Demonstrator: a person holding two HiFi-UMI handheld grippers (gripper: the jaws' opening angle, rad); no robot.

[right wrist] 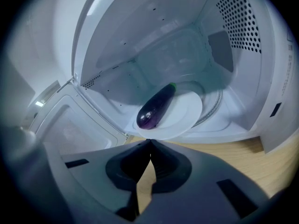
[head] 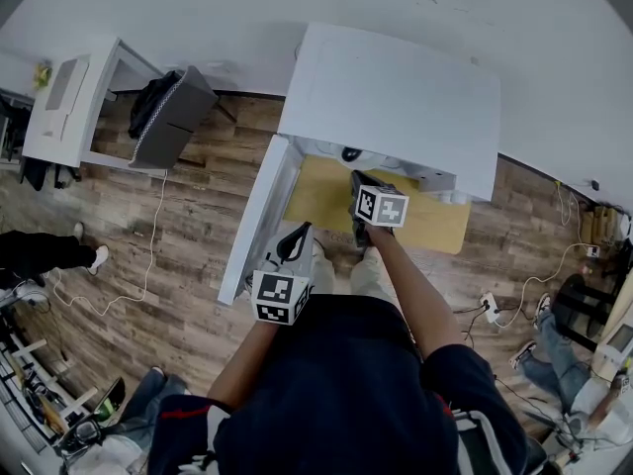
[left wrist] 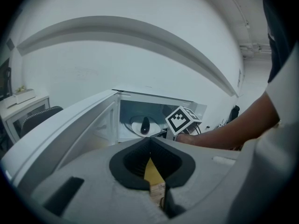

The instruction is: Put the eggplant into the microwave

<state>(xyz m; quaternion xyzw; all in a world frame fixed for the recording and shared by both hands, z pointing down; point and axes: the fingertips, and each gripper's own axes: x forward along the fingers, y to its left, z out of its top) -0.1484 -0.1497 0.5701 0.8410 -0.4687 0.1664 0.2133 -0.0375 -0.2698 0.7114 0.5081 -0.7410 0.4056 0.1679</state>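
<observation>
Two empty tools pressed together, left tool (left wrist: 150, 139), right tool (right wrist: 150, 141), glossy purple eggplant (right wrist: 156, 105) on round white plate (right wrist: 187, 120) inside open microwave (right wrist: 243, 92), perforated cavity wall (right wrist: 238, 17) seen only in right gripper view

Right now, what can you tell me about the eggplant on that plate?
The eggplant is long, slim, dark purple and glossy, with a small green stem cap at its far end and its rounded end toward the door opening. It lies on its side on a white plate inside the open microwave. Only the plate touches it; the right tool, shut and empty, is just in front, apart from it.
</observation>
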